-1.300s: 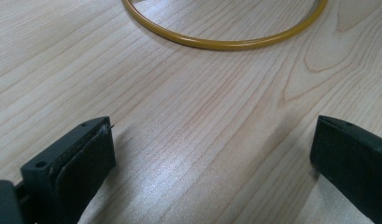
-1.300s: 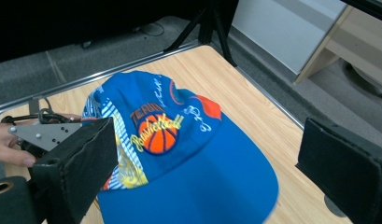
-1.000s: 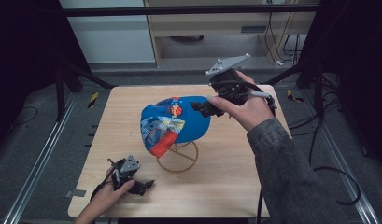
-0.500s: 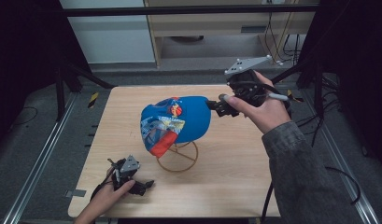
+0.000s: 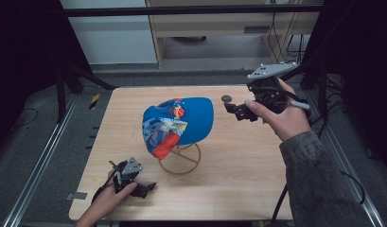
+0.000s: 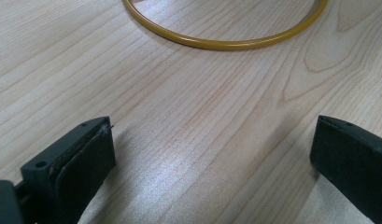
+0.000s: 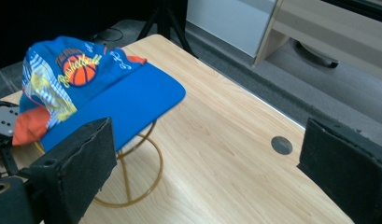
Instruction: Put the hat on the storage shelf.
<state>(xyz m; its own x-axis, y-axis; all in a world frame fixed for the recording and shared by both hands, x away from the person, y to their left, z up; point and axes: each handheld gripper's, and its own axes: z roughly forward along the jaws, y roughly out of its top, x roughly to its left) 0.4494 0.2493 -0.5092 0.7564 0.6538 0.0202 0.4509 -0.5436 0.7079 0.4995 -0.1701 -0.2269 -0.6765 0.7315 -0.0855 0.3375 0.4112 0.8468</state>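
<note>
Two tongs were at work over the wooden surface (image 5: 257,165), each held in one of the person's hands. The right tongs (image 5: 236,111) hung in the air to the right of the blue cap (image 5: 181,123), apart from it, with the jaws pointing toward the cap's brim. In the right gripper view those jaws stood wide apart with nothing between them, and the cap (image 7: 104,100) lay ahead and to the left, its basketball patch facing up.

The cap sat on a yellow wire stand (image 5: 180,161) near the middle of the surface, tilted, with the patterned and orange part hanging down on the near-left side. The stand's round base ring rested flat on the wood beneath it.

The left tongs (image 5: 146,187) lay low at the near-left corner of the surface, close to the stand's base but not touching it. In the left gripper view its jaws were spread, empty, just above the wood, with the ring of the stand (image 6: 226,42) curving across ahead.

A small dark round mark (image 5: 226,99) showed on the surface near the far edge, behind the right tongs.
</note>
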